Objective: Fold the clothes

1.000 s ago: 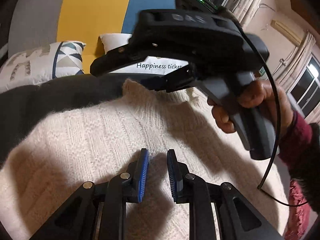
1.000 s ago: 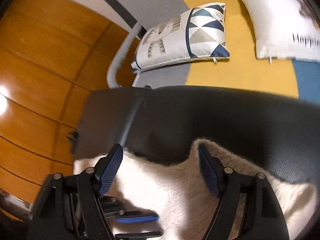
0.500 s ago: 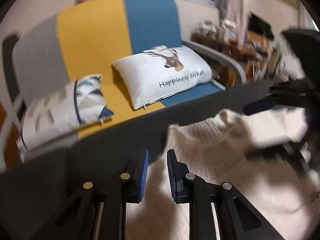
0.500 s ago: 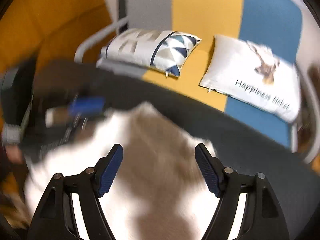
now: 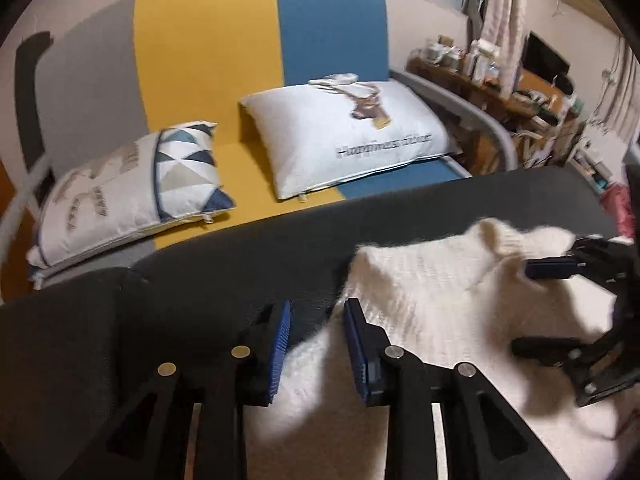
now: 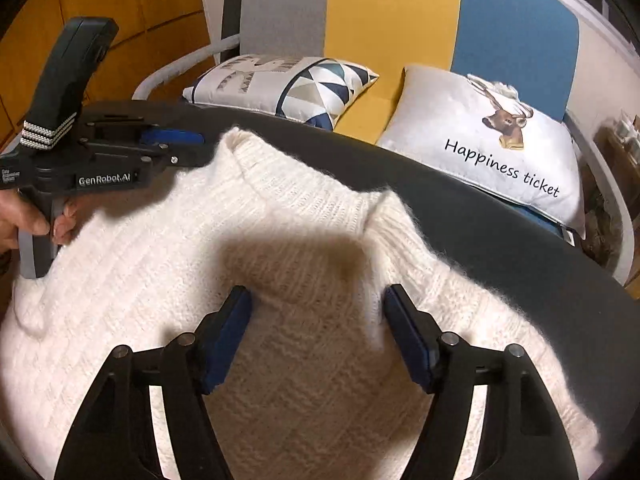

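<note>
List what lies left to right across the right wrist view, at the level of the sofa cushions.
left gripper → triangle-patterned cushion → yellow sofa panel → deer cushion reading "Happiness ticket"

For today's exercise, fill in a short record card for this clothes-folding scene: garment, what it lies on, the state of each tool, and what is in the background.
Garment: white knitted sweater, spread out with its collar toward the sofa
Surface: dark table
Left tool: jaws opening, over the sweater's edge, not gripping
Right tool: jaws apart and closing, above the sweater near the collar, not gripping
Background: sofa with a deer cushion and a triangle-patterned cushion
</note>
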Tool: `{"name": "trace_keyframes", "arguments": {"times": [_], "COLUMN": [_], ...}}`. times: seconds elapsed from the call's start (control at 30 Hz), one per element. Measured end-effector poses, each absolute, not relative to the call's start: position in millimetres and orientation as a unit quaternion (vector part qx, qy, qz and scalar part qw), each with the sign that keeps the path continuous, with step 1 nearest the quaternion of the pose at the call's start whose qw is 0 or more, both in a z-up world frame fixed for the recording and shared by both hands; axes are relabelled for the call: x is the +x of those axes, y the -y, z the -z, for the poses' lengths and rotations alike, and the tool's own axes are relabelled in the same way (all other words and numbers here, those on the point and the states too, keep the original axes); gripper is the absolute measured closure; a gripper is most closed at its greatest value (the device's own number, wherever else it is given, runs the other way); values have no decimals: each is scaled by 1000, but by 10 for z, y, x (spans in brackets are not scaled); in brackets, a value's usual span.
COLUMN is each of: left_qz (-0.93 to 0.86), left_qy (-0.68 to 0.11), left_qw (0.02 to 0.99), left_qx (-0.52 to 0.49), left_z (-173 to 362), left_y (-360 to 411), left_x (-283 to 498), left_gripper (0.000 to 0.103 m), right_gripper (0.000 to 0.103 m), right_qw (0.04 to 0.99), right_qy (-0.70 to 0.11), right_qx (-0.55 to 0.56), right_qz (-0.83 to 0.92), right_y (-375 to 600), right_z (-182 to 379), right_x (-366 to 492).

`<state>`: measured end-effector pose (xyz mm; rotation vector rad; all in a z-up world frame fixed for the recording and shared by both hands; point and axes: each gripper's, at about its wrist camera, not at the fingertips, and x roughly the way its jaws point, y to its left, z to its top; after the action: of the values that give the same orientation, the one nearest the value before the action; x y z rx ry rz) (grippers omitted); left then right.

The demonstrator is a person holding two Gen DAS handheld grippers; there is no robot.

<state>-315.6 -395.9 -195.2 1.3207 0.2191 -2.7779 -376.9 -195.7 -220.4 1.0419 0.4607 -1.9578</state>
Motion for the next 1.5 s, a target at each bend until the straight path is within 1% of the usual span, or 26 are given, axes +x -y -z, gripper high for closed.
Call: {"name": "trace_keyframes", "arguments": {"times": [0.03, 0.07, 0.13, 0.2, 0.3, 0.33, 0.37, 0.4, 0.47, 0.57, 0.67, 0.73, 0.8, 0.87, 1.0, 1.13, 1.23, 1.3, 1.33, 1.5], "left_qz": [901, 902, 903, 905, 900, 895, 897, 898, 897, 896, 909, 913, 913, 909, 906, 892, 886, 892, 892, 891], "left_qy": [-83, -88, -98, -90, -60, -52, -56, -59, -65, -98, -113, -128, -148, -162, -151, -154, -134, -135, -141, -157], "left_qw": [17, 8, -8, -13, 14, 36, 42, 48, 58, 57, 53, 48, 38, 24, 7, -7, 22, 23, 24, 48], "left_qx": [425, 423, 418, 415, 432, 441, 436, 434, 434, 429, 398, 384, 378, 383, 396, 424, 444, 431, 428, 423], "left_z": [1924, 1889, 1820, 1795, 1893, 1972, 1991, 2002, 1983, 1908, 1713, 1595, 1534, 1529, 1583, 1736, 1913, 1857, 1818, 1762], "left_y": [3940, 3905, 3830, 3714, 3610, 3612, 3629, 3646, 3682, 3729, 3716, 3695, 3629, 3523, 3102, 2764, 2631, 2601, 2606, 2654], "left_x": [-3124, -3091, -3028, -3005, -3067, -3099, -3102, -3107, -3104, -2994, -2722, -2521, -2313, -2111, -1612, -1291, -1183, -1085, -1025, -724], "left_gripper": [75, 75, 75, 75, 75, 72, 72, 72, 72, 72, 72, 72, 72, 72, 72, 71, 71, 71, 71, 70], "right_gripper": [24, 22, 22, 22, 19, 19, 17, 15, 7, 5, 5, 4, 0, 0, 0, 0, 0, 0, 0, 0], "right_qw": [433, 440, 437, 422, 371, 348, 322, 319, 308, 311, 314, 317, 318, 308, 284, 254, 253, 256, 259, 295], "right_qy": [-176, -168, -151, -131, -142, -148, -155, -150, -146, -131, -144, -136, -121, -112, -93, -88, -96, -91, -82, 22], "right_qx": [421, 426, 440, 441, 447, 453, 460, 449, 439, 438, 449, 447, 449, 457, 486, 496, 475, 474, 475, 453], "right_qz": [777, 772, 770, 781, 801, 807, 813, 821, 832, 833, 824, 825, 826, 827, 822, 825, 837, 838, 837, 841], "right_y": [1931, 1903, 1821, 1674, 1442, 1368, 1290, 1232, 1148, 1083, 1045, 984, 915, 832, 608, 367, 275, 241, 210, -203], "right_z": [2188, 2168, 2095, 2022, 2037, 2089, 2162, 2162, 2193, 2189, 2104, 2011, 1949, 1920, 1996, 2090, 2158, 2133, 2103, 1848], "right_x": [-3794, -3810, -3775, -3738, -3580, -3571, -3555, -3509, -3460, -3473, -3405, -3311, -3184, -3030, -2675, -2414, -2303, -2298, -2286, -1992]}}
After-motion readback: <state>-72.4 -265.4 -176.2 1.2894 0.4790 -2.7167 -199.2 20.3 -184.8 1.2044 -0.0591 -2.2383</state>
